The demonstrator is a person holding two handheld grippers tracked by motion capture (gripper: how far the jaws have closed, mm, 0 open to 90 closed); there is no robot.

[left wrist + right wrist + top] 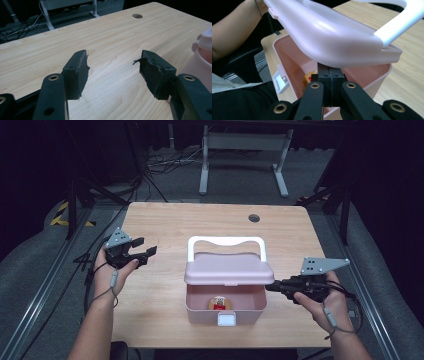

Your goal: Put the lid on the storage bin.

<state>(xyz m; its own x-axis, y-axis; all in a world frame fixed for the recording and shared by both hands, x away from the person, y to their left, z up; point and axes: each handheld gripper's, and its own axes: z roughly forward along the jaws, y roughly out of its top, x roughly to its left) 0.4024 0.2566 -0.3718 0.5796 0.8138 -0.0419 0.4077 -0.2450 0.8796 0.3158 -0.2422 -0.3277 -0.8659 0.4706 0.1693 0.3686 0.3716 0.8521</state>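
Right gripper (pixel 270 286): jaws pressed together, tips tucked under the right edge of the lid (pixel 229 269), propping it up rather than pinching it. Its own view confirms this, the closed fingertips (pixel 331 75) sitting just below the lid's underside with nothing between them.

Left gripper (pixel 145 251): jaws spread wide and empty, held above bare table (pixel 160 220) to the left of the box and apart from it. Pads (pixel 80 72) show worn, frayed facing.

Box (pixel 226 309): pink, near the front-centre of the table, white latch (pixel 226 320) on the front wall hanging free. Lid partly raised, hinged at the back, white handle (pixel 226 242) standing up behind it.

Contents: one small round item (pixel 221 303), yellow and red, on the box floor; too small to identify.

Step in hand, by judgement: opening or closing the lid; which of the two cannot be told.

Handling notes:
- Lid rests on the jaw tips alone, so a fast or sideways move could let it slip off and drop.
- Follow the hinge's arc; do not push straight up or towards the box wall.
- Box is light and could slide or tip backwards; the free left gripper is well placed to steady its left wall.
- Keep the tips clear of the item inside.
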